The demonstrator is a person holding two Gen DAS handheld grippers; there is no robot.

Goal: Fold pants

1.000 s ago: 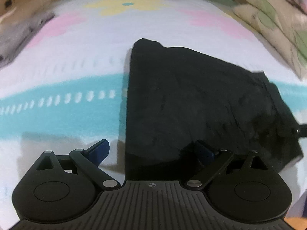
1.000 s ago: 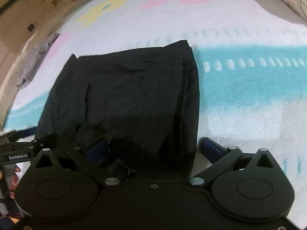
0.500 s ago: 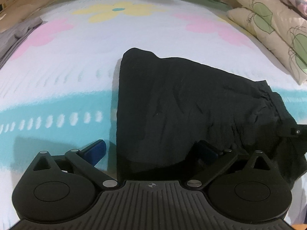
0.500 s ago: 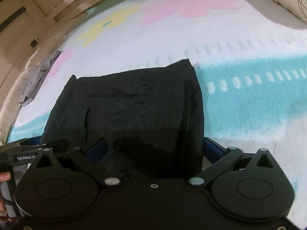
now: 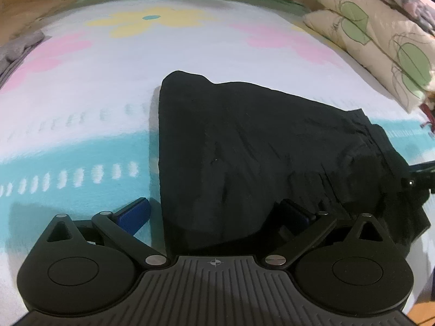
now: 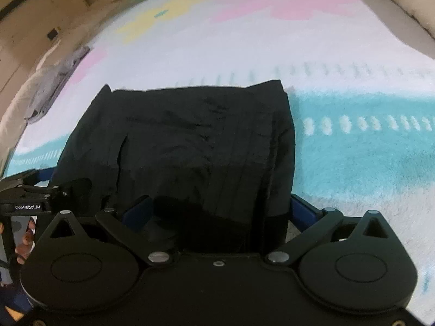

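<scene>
A: where are the pants (image 5: 244, 146) right now

B: flat on the bed cover (image 5: 81, 95), already folded to a squat block lying across its teal stripe. Pillows (image 5: 380, 40) are well off past the far right corner of the pants, a grey garment (image 5: 16, 49) well off to their left

A: grippers?

B: left gripper (image 5: 214, 212) spread as wide as it goes, holding nothing. It straddles the near left corner of the pants: one finger on bare cover just beside their left edge, the other over the cloth. Right gripper (image 6: 217, 209) also spread wide, nothing clamped, both fingers at the near edge of the pants towards their right side; cloth sits between them but the pads don't press on it

A: left just let go?

B: its jaws have just been opening, with only the loose corner between them

A: risks from here

B: my guess, three things
1. close on the top layer only, then lifting peels the fold open
2. the two hands grab at uneven depth along the near edge, so the next fold goes over skewed
3. the right side of the pants is bunched and stacked thick; a finger dragging through it pulls the layers out of line

A: fuzzy cover?

B: looks plush, so a low finger could snag it along with the pants
</scene>
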